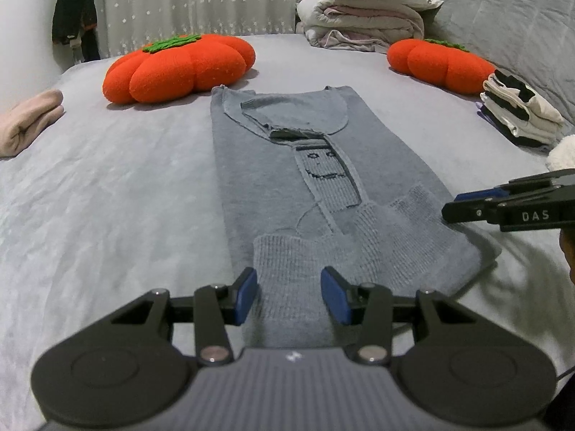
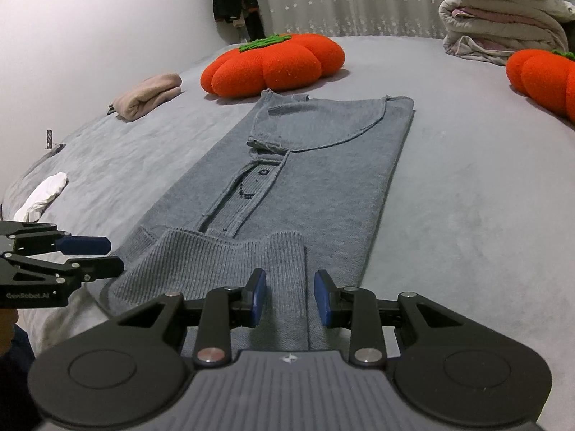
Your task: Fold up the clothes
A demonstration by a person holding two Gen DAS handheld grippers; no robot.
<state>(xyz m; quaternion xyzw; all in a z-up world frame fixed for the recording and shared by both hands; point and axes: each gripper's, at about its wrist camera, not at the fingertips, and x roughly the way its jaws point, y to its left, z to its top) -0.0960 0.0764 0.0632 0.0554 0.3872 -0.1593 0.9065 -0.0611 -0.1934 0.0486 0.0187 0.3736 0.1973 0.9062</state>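
Observation:
A grey knit sweater (image 1: 287, 179) lies flat on the grey bed, its sleeves folded in over a knitted smiley face, its ribbed hem nearest me. My left gripper (image 1: 289, 294) is open at the hem's left part, blue pads (image 1: 246, 296) either side of a ribbed cuff. My right gripper (image 2: 290, 296) is open over the right part of the hem of the sweater (image 2: 323, 186). Each gripper shows from the side in the other's view: the right gripper (image 1: 467, 208) at the sweater's right edge, the left gripper (image 2: 104, 255) at its left corner.
Two orange pumpkin cushions (image 1: 179, 68) (image 1: 442, 64) sit beyond the collar. A stack of folded clothes (image 1: 517, 111) is at the right, a bedding pile (image 1: 366, 10) at the back, a folded pink garment (image 1: 28, 122) and a white cloth (image 2: 43, 194) at the left.

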